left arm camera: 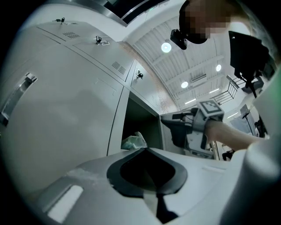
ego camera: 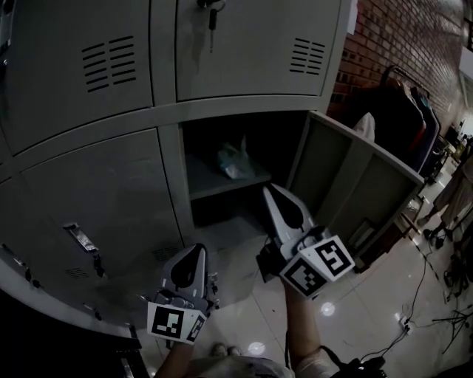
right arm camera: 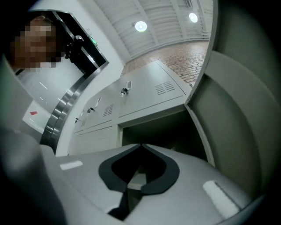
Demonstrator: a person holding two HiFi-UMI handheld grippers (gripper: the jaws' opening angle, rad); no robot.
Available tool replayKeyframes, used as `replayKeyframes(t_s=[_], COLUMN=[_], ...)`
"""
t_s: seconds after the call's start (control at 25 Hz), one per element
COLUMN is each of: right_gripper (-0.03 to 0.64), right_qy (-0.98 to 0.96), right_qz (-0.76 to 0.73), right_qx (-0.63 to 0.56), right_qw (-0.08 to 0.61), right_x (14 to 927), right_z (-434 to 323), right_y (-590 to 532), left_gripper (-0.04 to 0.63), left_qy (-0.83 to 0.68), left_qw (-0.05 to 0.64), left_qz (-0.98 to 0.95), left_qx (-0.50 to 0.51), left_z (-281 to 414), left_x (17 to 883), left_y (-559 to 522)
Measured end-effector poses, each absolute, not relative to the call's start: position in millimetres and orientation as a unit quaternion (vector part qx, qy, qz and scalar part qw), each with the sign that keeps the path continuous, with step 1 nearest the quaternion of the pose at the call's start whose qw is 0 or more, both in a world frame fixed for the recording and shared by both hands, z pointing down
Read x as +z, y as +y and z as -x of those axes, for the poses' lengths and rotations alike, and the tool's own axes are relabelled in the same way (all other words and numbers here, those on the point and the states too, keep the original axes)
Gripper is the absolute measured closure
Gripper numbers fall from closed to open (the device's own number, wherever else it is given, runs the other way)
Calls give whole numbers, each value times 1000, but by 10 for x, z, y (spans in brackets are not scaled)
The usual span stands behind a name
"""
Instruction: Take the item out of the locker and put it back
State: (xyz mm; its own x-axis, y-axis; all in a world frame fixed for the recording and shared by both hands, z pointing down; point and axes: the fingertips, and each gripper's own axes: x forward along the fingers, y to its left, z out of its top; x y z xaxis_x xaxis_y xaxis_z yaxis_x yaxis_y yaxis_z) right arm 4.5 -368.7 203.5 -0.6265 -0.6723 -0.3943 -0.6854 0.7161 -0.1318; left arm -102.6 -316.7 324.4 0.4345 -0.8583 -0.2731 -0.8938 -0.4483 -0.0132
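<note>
A crumpled pale plastic bag (ego camera: 235,161) lies on the shelf (ego camera: 214,186) inside the open locker compartment; it also shows in the left gripper view as the bag (left arm camera: 134,141), just past the jaw tips. My right gripper (ego camera: 267,190) points at the opening, below and right of the bag and short of the shelf edge. It is shut with nothing held, its jaws meeting at the tip (right arm camera: 141,145). My left gripper (ego camera: 199,249) hangs lower, in front of the locker column left of the opening, also shut and empty (left arm camera: 145,149). The right gripper view does not show the bag.
The locker door (ego camera: 355,184) stands swung open to the right of my right gripper. Closed locker doors surround the opening, one with a handle (ego camera: 80,238), one above with a key (ego camera: 211,18). A clothes rack (ego camera: 403,111) and floor cables (ego camera: 436,295) lie far right.
</note>
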Motion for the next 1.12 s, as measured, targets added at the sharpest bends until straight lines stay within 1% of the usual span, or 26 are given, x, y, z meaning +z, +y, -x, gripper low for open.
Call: replayKeyframes(t_s=[0.16,0.28,0.4,0.72,0.88,1.0,1.12], right_gripper=[615,614,615,615,614,614,615], right_qy=[889,888,886,889,892,896,892], right_qz=[398,413,422,414,405,403,411], right_qx=[6,-49,-88,-83,-93,-81,-84], right_qw=[226,194,174,174,180,168,171], right_x=[2571,3182,3501,3481,3467,3463,3508], right_z=[-160,-169,-162,-164,-196,-272,-340], right_y=[-3245,-3132,-3106,-3051,-2966,-2855,-2708], left_gripper=[591,591,591,591,591,591,591], left_qy=[501,493,492,502,503,499,494], left_qw=[75,69,65,65,62,68,62], left_qz=[855,861,862,855,855,857,860], left_qx=[109,108,109,108,106,109,109], left_z=[868,814,806,821,738,638,576], left_x=[3292,3334,3354,3350,3360,3343,3426], left_y=[-3064,-3016,-2990,-2961,-2915,-2820,-2670])
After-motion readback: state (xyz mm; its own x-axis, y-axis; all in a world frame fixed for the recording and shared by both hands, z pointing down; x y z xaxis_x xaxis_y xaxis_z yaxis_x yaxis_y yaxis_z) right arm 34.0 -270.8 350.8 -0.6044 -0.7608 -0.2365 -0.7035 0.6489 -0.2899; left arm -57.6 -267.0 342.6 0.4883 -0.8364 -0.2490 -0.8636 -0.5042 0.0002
